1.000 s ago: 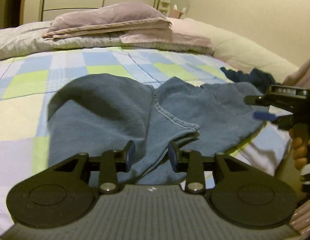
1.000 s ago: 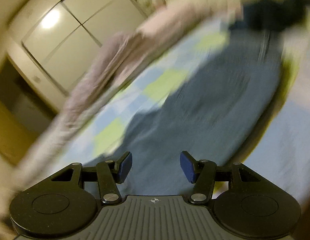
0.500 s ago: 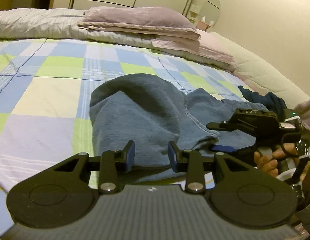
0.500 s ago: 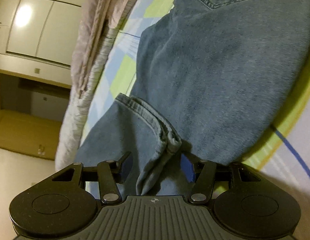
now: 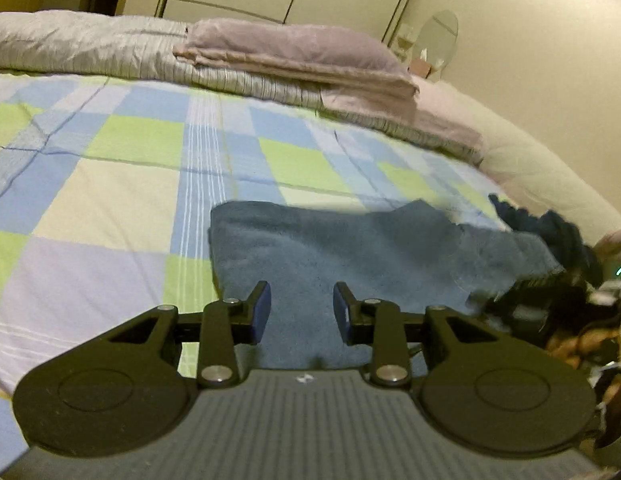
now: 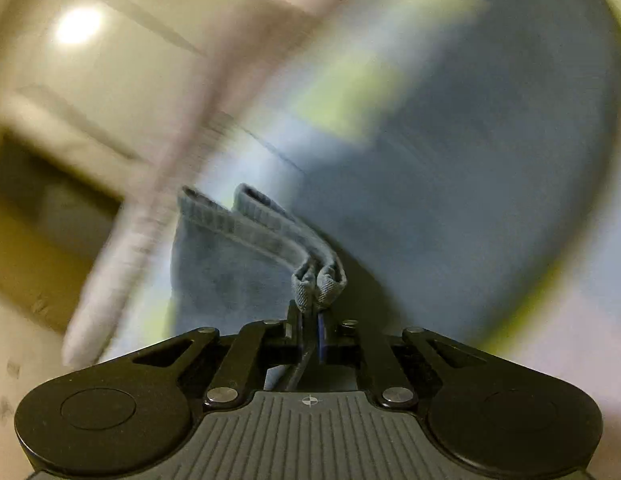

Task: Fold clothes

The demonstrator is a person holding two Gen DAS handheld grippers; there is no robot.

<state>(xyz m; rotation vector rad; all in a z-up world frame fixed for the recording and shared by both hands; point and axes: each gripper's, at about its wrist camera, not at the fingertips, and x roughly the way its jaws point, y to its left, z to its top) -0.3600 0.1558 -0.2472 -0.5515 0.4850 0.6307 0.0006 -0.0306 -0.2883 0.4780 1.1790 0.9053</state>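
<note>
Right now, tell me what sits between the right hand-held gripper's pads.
The doubled hem of the blue jeans is pinched in the right hand-held gripper, as its own wrist view shows.

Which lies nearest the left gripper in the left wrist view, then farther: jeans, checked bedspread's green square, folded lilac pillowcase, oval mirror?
1. jeans, right beyond the left gripper.
2. green square, mid-bed.
3. lilac pillowcase, at the bed's head.
4. oval mirror, far right corner.

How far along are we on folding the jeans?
Done: the jeans lie doubled over on the checked bedspread. In hand: the right gripper, its fingers having just closed, pinches both hems; the left gripper hovers open over the denim. Left: the next fold, and the dark garment beyond.
</note>
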